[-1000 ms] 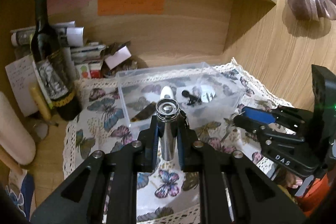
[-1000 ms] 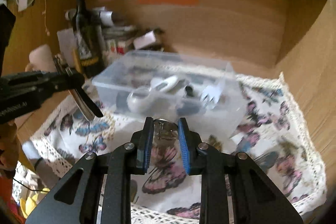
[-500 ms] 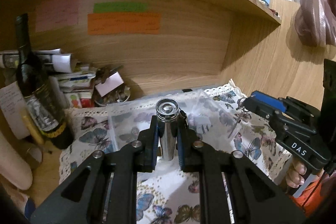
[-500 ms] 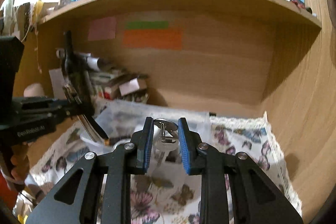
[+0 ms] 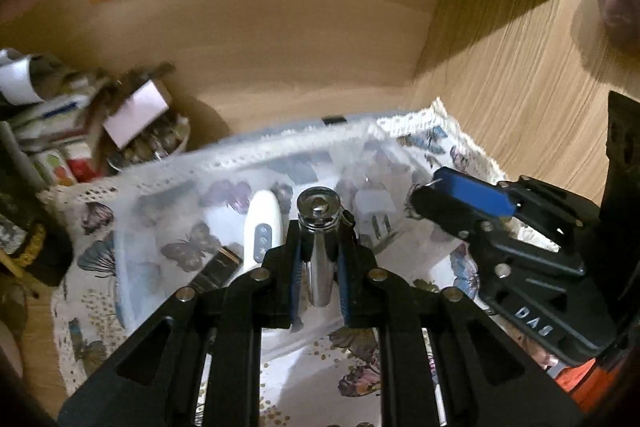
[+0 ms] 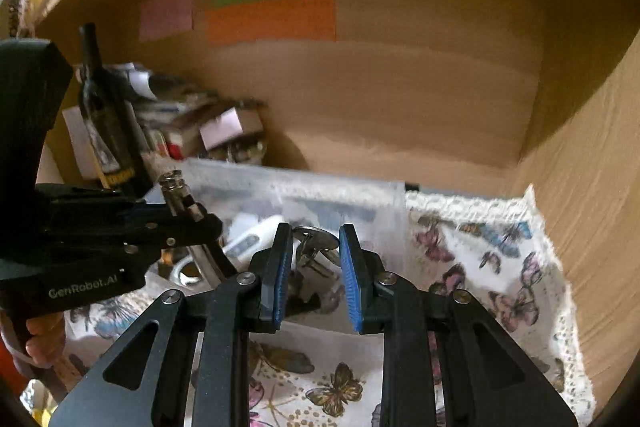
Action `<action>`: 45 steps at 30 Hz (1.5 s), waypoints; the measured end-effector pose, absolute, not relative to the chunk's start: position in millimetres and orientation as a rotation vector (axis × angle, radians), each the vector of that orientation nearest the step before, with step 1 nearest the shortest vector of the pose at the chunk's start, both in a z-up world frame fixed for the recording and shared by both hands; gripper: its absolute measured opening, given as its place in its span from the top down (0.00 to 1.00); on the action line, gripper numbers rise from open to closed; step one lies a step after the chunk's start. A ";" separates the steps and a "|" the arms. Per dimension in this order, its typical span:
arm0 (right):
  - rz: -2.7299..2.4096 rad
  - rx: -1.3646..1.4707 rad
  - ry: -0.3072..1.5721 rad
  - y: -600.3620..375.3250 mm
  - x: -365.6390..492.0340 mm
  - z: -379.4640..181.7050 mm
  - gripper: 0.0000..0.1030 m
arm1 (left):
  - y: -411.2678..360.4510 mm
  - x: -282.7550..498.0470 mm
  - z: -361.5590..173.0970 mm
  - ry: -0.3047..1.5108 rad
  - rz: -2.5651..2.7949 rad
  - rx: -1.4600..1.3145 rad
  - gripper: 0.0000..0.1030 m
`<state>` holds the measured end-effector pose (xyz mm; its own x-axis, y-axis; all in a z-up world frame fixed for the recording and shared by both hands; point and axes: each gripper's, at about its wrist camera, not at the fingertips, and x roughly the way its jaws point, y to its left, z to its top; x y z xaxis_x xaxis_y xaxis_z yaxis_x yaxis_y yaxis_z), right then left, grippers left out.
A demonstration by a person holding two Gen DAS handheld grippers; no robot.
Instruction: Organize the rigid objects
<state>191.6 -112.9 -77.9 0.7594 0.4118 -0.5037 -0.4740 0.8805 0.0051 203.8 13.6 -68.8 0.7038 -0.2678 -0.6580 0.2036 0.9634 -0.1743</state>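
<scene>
Left side first. The left gripper (image 5: pixel 319 239) is clamped on a shiny metal cylinder (image 5: pixel 319 209), which stands upright between the pads with its capped end poking out past the fingertips. Half a second ago this view was lifted toward the back wall of the shelf. Now it has tipped down again, and the clear plastic box (image 5: pixel 120 267) sits right ahead of and below the jaws. The picture is smeared, so I'd say the hand is moving.

Inside the box, a white remote-shaped gadget (image 5: pixel 262 227) lies just left of the jaws, with a dark flat piece (image 5: pixel 216 267) beside it, further left and nearer the camera. The rest of the contents are too blurred to name. The box rests on the butterfly cloth (image 5: pixel 360 375).

Over to the right. The right gripper (image 6: pixel 314 231) is closed on a small metal piece (image 6: pixel 316 243), which looks like a disc on a short stem and is pinched between the blue pads. This gripper has dropped too, and the box's near wall now lies just beyond its fingertips. The two grippers are close together but not touching.

What it means: both items are over or at the edge of the box, neither has been let go, and my read is that dropping them in comes next. The remote lies close under the left jaws, so the cylinder could land on it.
</scene>
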 end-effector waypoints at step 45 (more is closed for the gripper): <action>0.494 -0.003 0.232 -154.5 69.2 -6.9 0.03 | 25.9 39.4 20.8 0.262 -0.021 -0.076 0.01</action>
<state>69.2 -154.5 -6.9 0.8547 0.4696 -0.2213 -0.4702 0.8810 0.0532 39.4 25.9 20.8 0.9656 -0.0303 -0.2584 0.0104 0.9969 -0.0780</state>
